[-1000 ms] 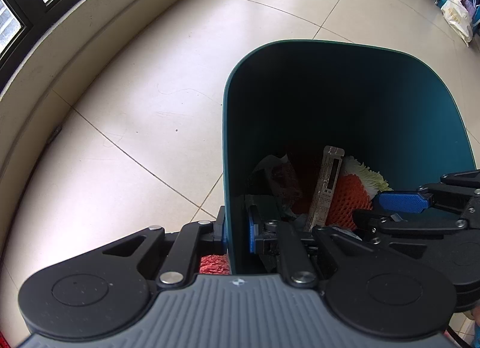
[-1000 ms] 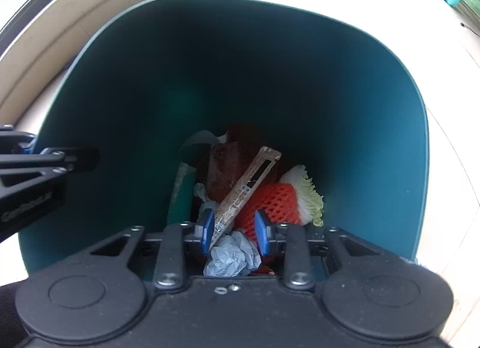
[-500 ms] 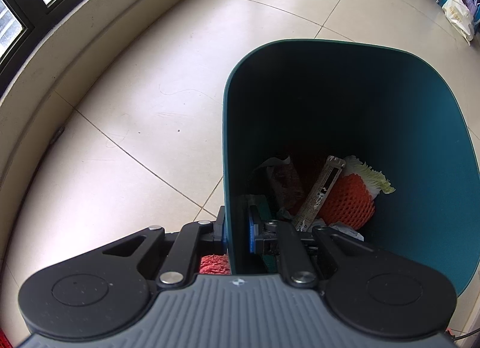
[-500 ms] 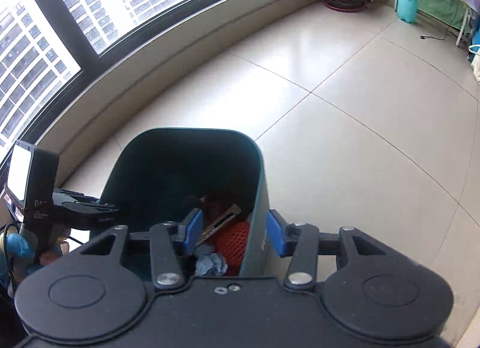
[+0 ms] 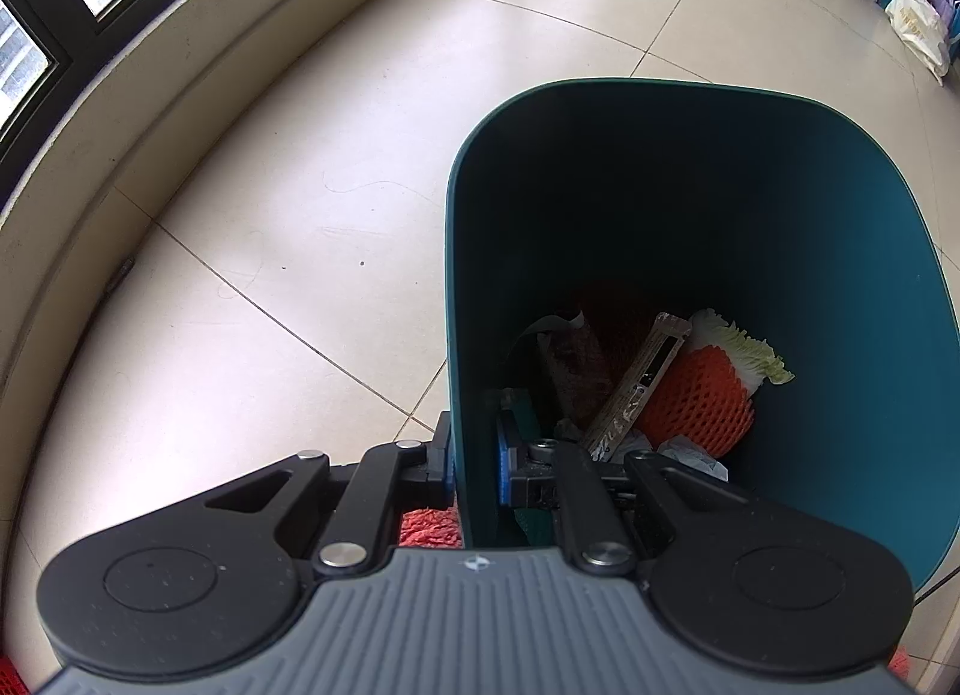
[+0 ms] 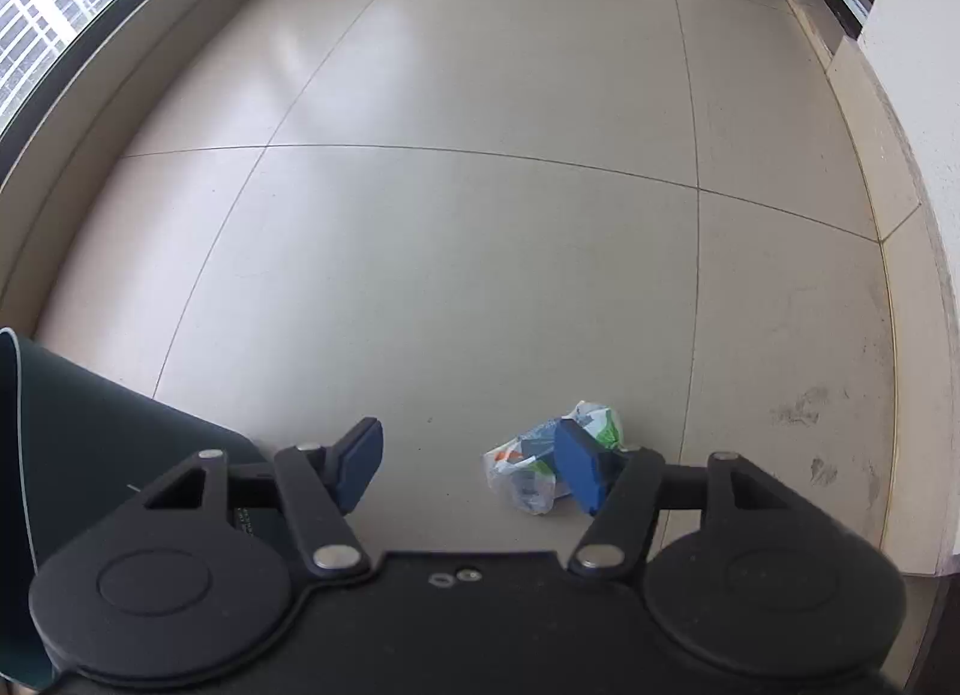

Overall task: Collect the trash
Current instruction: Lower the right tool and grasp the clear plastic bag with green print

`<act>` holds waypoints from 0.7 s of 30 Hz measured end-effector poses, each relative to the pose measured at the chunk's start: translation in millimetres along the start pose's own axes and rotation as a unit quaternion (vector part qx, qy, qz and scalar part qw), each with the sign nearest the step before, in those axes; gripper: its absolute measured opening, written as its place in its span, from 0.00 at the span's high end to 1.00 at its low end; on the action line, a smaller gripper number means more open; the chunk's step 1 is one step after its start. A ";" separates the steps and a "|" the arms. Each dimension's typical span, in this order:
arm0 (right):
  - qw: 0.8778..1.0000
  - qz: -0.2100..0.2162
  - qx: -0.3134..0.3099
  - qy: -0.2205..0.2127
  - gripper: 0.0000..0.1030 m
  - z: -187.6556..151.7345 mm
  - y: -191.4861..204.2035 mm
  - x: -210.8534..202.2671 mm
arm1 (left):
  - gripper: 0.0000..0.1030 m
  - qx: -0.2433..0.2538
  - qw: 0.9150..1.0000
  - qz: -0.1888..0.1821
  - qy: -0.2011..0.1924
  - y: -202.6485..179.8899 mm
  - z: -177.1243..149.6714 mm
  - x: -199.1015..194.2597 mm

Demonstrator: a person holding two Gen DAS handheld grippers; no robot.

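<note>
While the teal bin [image 5: 690, 299] is being pinched at its near wall by the left gripper [image 5: 474, 470], the crumpled wrapper [image 6: 549, 464] on the floor is being approached by the right gripper [image 6: 468, 470], whose jaws have just been opening with nothing between them; the thin film is at risk of being pushed aside.

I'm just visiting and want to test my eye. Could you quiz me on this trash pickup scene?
1. True or false: the left gripper is clamped on the bin wall.
2. What lies on the floor by the right gripper? A) crumpled plastic wrapper B) glass bottle C) shoe
3. What colour is the foam net in the bin?

Key: 1 true; 2 A, the wrapper; 3 orange.
</note>
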State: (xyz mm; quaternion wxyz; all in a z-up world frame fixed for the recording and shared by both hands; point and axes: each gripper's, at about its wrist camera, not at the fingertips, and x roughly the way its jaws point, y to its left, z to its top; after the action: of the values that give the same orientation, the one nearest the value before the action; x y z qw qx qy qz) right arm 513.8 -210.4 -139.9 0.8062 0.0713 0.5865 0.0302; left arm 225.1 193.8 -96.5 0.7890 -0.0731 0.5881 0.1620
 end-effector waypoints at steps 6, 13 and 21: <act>0.993 -0.035 0.110 0.033 0.22 -2.5 -33.1 71.6 | 0.88 0.005 1.000 0.007 0.006 -1.8 -0.2 3.4; 0.971 -0.056 0.221 0.074 0.10 -12.6 -58.3 130.5 | 0.88 0.018 1.000 0.016 0.013 -6.4 -1.4 6.7; 0.941 -0.056 0.320 0.097 0.10 -26.2 -82.0 172.5 | 0.88 0.034 0.999 0.023 0.010 -8.0 -2.8 5.8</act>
State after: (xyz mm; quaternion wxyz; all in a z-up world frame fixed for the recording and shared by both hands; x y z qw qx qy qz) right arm 539.6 -266.5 -322.5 0.6808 0.2895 0.6432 -0.1974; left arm 226.7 186.4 -103.4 0.7814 -0.0342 0.6023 0.1596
